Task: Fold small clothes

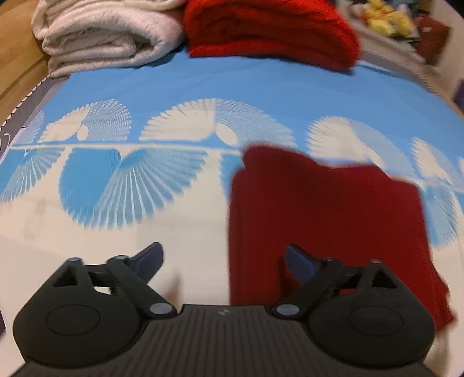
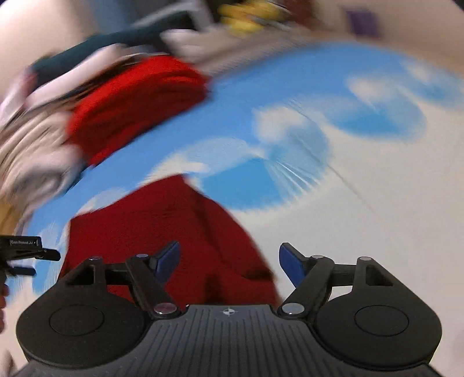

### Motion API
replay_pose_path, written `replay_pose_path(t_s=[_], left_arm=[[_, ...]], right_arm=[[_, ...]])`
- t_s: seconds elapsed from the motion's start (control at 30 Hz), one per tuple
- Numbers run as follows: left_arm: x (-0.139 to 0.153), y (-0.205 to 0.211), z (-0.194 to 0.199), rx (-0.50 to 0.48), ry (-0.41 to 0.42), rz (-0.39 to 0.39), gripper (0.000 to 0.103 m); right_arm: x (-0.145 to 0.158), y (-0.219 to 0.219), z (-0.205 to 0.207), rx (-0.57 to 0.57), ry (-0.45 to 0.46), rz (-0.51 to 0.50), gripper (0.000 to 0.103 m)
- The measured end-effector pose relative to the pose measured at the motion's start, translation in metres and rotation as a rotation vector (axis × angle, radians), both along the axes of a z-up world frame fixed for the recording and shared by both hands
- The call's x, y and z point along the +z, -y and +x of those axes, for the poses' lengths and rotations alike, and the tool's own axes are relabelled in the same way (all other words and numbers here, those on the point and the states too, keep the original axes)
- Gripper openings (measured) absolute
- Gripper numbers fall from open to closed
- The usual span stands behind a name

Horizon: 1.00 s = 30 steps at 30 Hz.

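Observation:
A dark red small garment [image 1: 327, 220] lies folded flat on the blue and white patterned bedsheet [image 1: 145, 87]. My left gripper [image 1: 224, 258] hovers over the garment's left edge with its jaws wide apart; nothing sits between the blue pads [image 1: 150, 258]. In the right wrist view the same garment [image 2: 174, 226] lies below and left of centre, blurred. My right gripper [image 2: 229, 256] stands open above the garment's right edge, and its pads [image 2: 290, 264] touch nothing. Part of the left gripper [image 2: 26, 252] shows at the left border of that view.
A folded bright red blanket [image 1: 269, 29] and a rolled cream blanket [image 1: 101, 34] lie at the far end of the bed. Yellow items [image 1: 385, 14] sit beyond on the right. A wooden edge [image 1: 14, 58] runs along the far left.

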<state>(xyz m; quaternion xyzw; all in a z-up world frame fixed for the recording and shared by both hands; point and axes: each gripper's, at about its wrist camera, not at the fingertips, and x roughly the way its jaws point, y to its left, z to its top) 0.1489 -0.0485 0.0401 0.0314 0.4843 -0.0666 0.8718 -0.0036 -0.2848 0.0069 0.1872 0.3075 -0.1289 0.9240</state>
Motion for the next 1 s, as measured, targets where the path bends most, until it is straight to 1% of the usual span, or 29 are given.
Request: replay_pose_path(t_s=[0.03,0.07,0.1,0.17,0.2,0.23,0.27,0.3,0.33,0.4,0.47,0.5,0.57,0.6,0.63,0.67,0.7,0.73,0.8,0.83,0.87,0.93,0.97,1.0], left_arm=[[-0.001,0.0,-0.021,-0.015,0.01,-0.018,0.096],[-0.004,0.002,-0.038,-0.031,0.015,-0.028,0.096],[-0.008,0.004,-0.049,-0.037,0.024,-0.031,0.096],[-0.023,0.01,-0.064,-0.045,0.049,-0.007,0.096],[-0.033,0.012,-0.067,-0.045,0.061,0.026,0.103],[-0.045,0.013,-0.066,-0.039,0.077,0.052,0.103],[-0.057,0.014,-0.064,-0.047,0.087,0.057,0.103],[-0.064,0.014,-0.06,-0.054,0.074,0.05,0.103],[-0.067,0.012,-0.058,-0.043,0.057,0.03,0.103],[-0.062,0.007,-0.055,-0.028,0.05,-0.005,0.103],[-0.048,0.004,-0.061,-0.04,0.101,0.02,0.103],[-0.038,0.003,-0.069,-0.034,0.145,0.046,0.103],[-0.014,0.0,-0.089,-0.043,0.24,0.07,0.103],[0.0,-0.003,-0.102,-0.053,0.285,0.066,0.103],[0.012,-0.007,-0.12,-0.059,0.322,0.054,0.103],[0.02,-0.012,-0.137,-0.061,0.347,0.035,0.103],[0.024,-0.018,-0.157,-0.059,0.364,0.012,0.103],[0.024,-0.023,-0.178,-0.053,0.361,-0.006,0.103],[0.012,-0.026,-0.216,-0.057,0.317,-0.017,0.103],[0.005,-0.026,-0.23,-0.067,0.301,-0.006,0.103],[-0.002,-0.025,-0.242,-0.08,0.298,0.016,0.103],[-0.017,-0.017,-0.262,-0.111,0.326,0.083,0.103],[-0.023,-0.014,-0.267,-0.112,0.336,0.106,0.103],[-0.027,-0.014,-0.271,-0.111,0.341,0.107,0.103]], right_arm=[[0.0,-0.013,0.008,0.071,0.02,-0.052,0.076],[-0.003,-0.026,0.017,0.121,0.024,-0.102,0.072],[-0.006,-0.036,0.025,0.157,0.025,-0.14,0.071],[-0.024,-0.053,0.04,0.219,0.003,-0.195,0.07],[-0.038,-0.058,0.048,0.251,-0.033,-0.209,0.069],[-0.047,-0.06,0.05,0.253,-0.036,-0.223,0.07],[-0.056,-0.06,0.05,0.248,-0.022,-0.234,0.075],[-0.059,-0.06,0.05,0.252,-0.006,-0.243,0.079],[-0.059,-0.059,0.05,0.262,0.002,-0.244,0.08],[-0.056,-0.05,0.049,0.249,-0.004,-0.203,0.081],[-0.042,-0.045,0.045,0.203,-0.04,-0.161,0.081],[-0.031,-0.046,0.038,0.175,-0.049,-0.158,0.08],[-0.003,-0.052,0.017,0.146,0.007,-0.163,0.082],[0.012,-0.059,0.0,0.145,0.046,-0.183,0.086],[0.02,-0.065,-0.018,0.146,0.078,-0.202,0.089],[0.026,-0.074,-0.038,0.144,0.103,-0.225,0.095],[0.027,-0.084,-0.06,0.142,0.12,-0.247,0.098],[0.023,-0.091,-0.08,0.141,0.129,-0.257,0.099],[0.009,-0.105,-0.119,0.106,0.115,-0.271,0.099],[0.001,-0.112,-0.135,0.081,0.095,-0.267,0.099],[-0.005,-0.12,-0.145,0.091,0.078,-0.251,0.099],[-0.015,-0.132,-0.16,0.129,0.052,-0.233,0.099],[-0.019,-0.138,-0.163,0.144,0.031,-0.245,0.099],[-0.022,-0.141,-0.166,0.148,0.013,-0.26,0.099]])
